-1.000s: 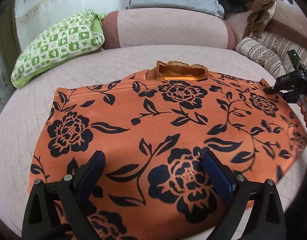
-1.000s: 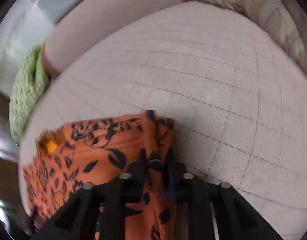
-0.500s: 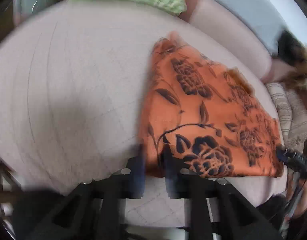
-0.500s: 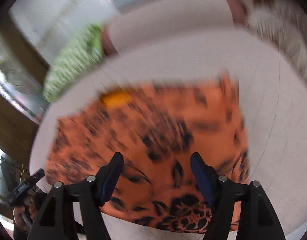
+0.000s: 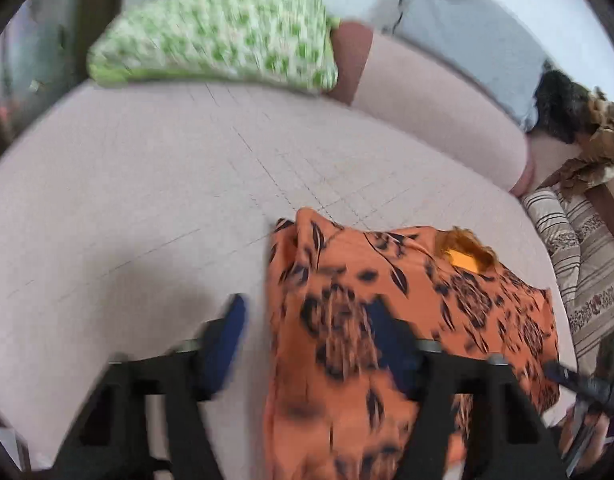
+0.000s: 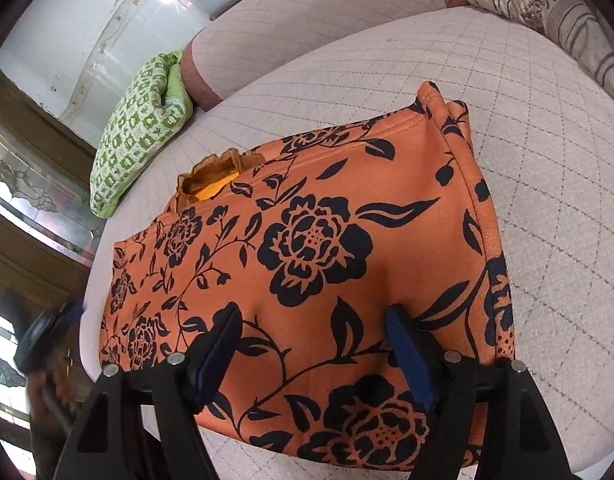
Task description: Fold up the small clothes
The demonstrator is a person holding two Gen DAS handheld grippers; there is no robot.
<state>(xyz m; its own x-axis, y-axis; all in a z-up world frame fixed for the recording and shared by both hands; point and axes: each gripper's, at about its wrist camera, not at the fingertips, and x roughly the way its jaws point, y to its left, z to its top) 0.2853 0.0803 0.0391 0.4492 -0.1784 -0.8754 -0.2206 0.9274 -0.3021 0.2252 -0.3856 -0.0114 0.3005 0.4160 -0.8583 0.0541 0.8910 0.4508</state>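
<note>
An orange garment with black flowers lies flat on the pale quilted bed, its frilled neck opening toward the far left. My right gripper is open and empty, hovering over the garment's near part. In the left wrist view the garment lies low and right, blurred by motion. My left gripper is open and empty, straddling the garment's left edge. The right gripper also shows in the left wrist view, at the garment's right side.
A green checked pillow and a pink bolster lie at the bed's far side. A grey pillow stands behind them. Striped cushions sit at the right. A wooden door frame stands left.
My left gripper shut on the garment's left edge, then opened and swung back. My right gripper let go of the right edge, opened, and now hovers over the flat garment.
</note>
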